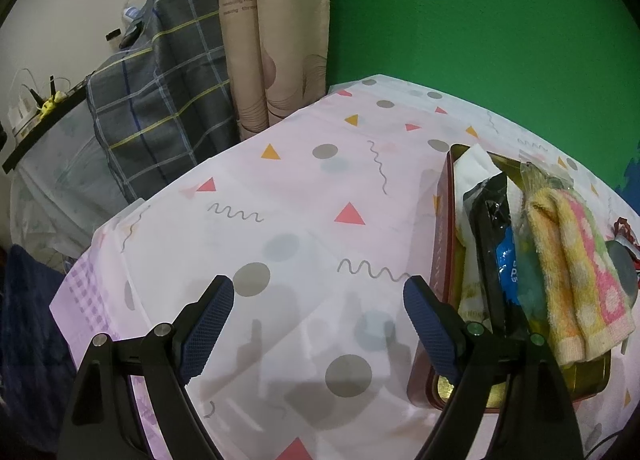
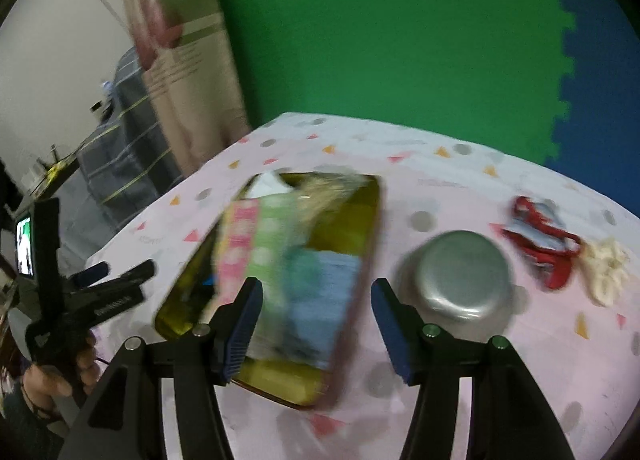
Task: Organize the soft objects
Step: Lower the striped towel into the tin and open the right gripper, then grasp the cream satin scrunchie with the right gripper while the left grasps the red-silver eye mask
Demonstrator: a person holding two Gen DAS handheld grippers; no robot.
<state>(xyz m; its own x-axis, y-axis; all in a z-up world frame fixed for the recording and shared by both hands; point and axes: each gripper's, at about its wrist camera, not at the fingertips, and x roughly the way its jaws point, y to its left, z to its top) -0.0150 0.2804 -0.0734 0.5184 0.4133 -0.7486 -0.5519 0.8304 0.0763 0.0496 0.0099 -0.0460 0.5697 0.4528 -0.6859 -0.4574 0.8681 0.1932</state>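
Landmark: the rectangular tin box with dark red outer walls and gold inside, standing on the pink tablecloth printed with triangles, dots and squiggles.
Curtain: left of and behind the tin, the beige curtain with a printed tree bears lines of text; only scraps such as "passing time" can be read.
Left gripper: its blue-padded jaws stand wide apart with nothing between them, over bare cloth just left of the tin; its right finger crosses in front of the tin's near left corner.
Left hand: seen at the edge of the right wrist view, left of the tin, wrapped around that gripper's black handle.
Tin's contents: white tissue pack, black and blue packet with cut-off white letters, and the folded yellow, pink and green terry towel draped over the tin's near end.
Right gripper: jaws apart, clamped on nothing, above the tin's near end; the tin below is motion-blurred.
Right of the tin: upturned grey metal bowl, then a red and pale blue fabric piece and a cream knitted piece, both too blurred to identify.
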